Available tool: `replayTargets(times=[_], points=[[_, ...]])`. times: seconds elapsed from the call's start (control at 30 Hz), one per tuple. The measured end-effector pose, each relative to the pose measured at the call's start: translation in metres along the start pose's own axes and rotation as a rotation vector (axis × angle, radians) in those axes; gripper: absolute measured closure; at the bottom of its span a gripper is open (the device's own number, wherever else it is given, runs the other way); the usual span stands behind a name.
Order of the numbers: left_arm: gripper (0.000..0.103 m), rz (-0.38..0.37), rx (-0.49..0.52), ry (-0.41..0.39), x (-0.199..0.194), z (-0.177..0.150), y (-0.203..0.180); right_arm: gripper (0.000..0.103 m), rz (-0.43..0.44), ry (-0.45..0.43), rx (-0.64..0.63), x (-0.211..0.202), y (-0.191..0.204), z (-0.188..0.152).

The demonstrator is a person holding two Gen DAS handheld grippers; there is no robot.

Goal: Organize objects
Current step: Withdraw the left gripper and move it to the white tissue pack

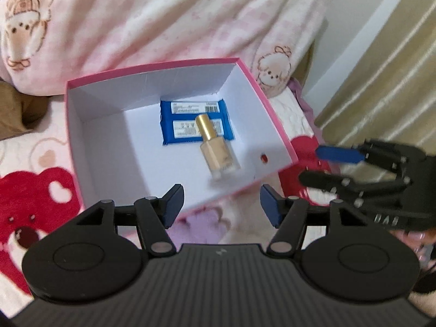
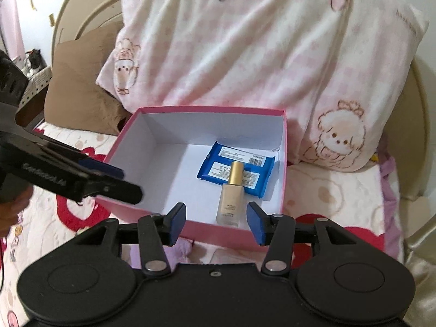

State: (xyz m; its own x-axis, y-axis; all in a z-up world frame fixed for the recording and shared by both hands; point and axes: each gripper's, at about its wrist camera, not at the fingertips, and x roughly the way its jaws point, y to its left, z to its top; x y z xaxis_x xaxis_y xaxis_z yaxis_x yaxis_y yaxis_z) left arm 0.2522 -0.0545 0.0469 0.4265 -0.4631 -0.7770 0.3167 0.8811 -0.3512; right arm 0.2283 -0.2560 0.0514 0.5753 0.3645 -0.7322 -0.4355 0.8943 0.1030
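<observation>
A pink box (image 1: 152, 68) (image 2: 212, 108) with a white inside stands open on the bed. Inside it lies a blue packet (image 1: 190, 107) (image 2: 215, 169) with white labels. A beige foundation bottle (image 1: 219, 156) (image 2: 230, 200) with a gold cap lies partly on the packet, cap toward the far wall. My left gripper (image 1: 221, 204) (image 2: 122, 181) hovers at the box's near left side, open, nothing between its blue pads. My right gripper (image 2: 216, 222) (image 1: 313, 164) hangs above the near right edge, open, with the bottle's base showing in the gap below it, untouched.
A pink-and-white blanket (image 1: 163, 13) (image 2: 259, 41) with cartoon prints is heaped behind the box. A brown cushion (image 2: 81, 90) sits at the back left. The bed cover (image 1: 35, 190) has red bear prints. A beige curtain (image 1: 381, 68) hangs on the right.
</observation>
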Motion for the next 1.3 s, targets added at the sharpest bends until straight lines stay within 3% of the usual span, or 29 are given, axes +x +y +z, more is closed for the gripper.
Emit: replayTargets(times=[0.27,0.57,0.87,1.03,1.3], points=[[0.04,0.027,0.06,0.015,-0.045,-0.02,-0.022,0.041,0.046,-0.04,-0.049,-0.053,0.017,-0.005],[0.038,0.042,0.121,0.029,-0.064,-0.045,-0.046,0.035,0.131,-0.061,-0.056,-0.093,0.016,-0.029],[0.034,0.04,0.158,0.062,-0.066,-0.074,-0.065,0.027,0.207,-0.04,-0.074,-0.094,0.011,-0.075],[0.029,0.05,0.168,0.086,-0.053,-0.086,-0.073,0.021,0.263,-0.04,-0.004,-0.081,0.003,-0.103],[0.026,0.062,0.147,0.147,-0.024,-0.105,-0.068,0.021,0.251,0.026,-0.052,-0.045,0.013,-0.139]])
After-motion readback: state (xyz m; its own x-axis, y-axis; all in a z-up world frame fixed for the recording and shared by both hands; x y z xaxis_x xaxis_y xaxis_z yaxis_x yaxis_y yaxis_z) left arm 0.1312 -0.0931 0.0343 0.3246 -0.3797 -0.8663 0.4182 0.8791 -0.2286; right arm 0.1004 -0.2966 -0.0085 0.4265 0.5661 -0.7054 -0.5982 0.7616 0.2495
